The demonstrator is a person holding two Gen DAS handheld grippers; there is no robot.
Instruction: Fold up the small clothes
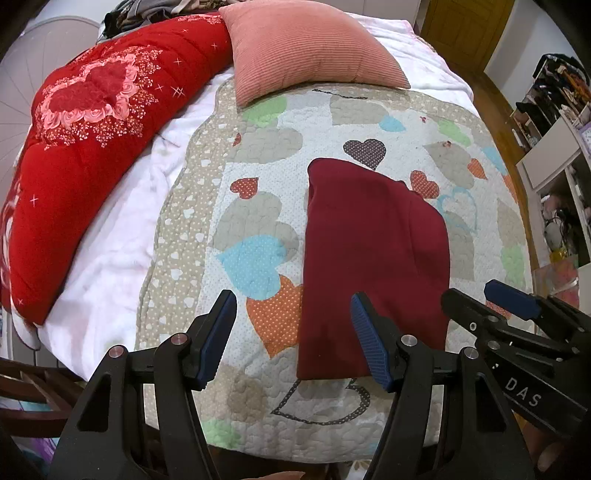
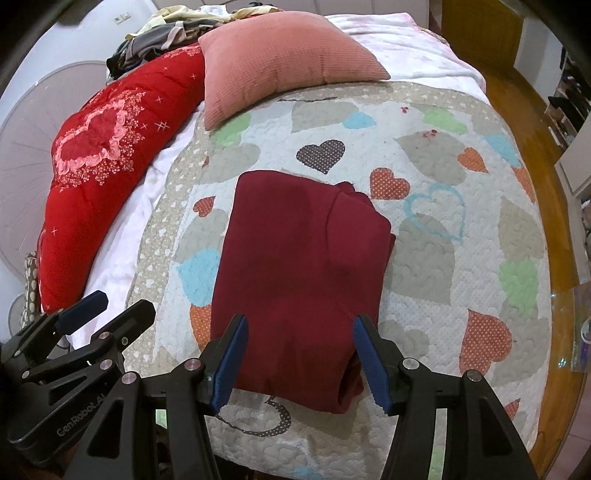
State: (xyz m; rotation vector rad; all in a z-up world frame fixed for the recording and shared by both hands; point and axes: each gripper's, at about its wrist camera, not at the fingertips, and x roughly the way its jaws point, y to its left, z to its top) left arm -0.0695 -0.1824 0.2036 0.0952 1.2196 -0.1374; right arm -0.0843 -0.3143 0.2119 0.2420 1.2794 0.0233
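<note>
A dark red garment (image 1: 373, 251) (image 2: 303, 266) lies folded into a rough rectangle on the heart-patterned quilt (image 1: 258, 177) (image 2: 443, 258). My left gripper (image 1: 295, 332) hovers open above the garment's near left edge, with nothing between its blue pads. My right gripper (image 2: 301, 339) is open too, its fingers on either side of the garment's near end as seen from above, not pressing it. Each gripper shows in the other's view: the right gripper (image 1: 480, 297) at the right side, the left gripper (image 2: 118, 302) at the lower left.
A pink ribbed pillow (image 1: 310, 48) (image 2: 280, 59) lies at the far end of the bed. A red comforter (image 1: 92, 147) (image 2: 110, 147) runs along the left side, with a clothes pile (image 2: 173, 33) behind it. Wooden floor (image 2: 554, 184) and shelves (image 1: 554, 110) are to the right.
</note>
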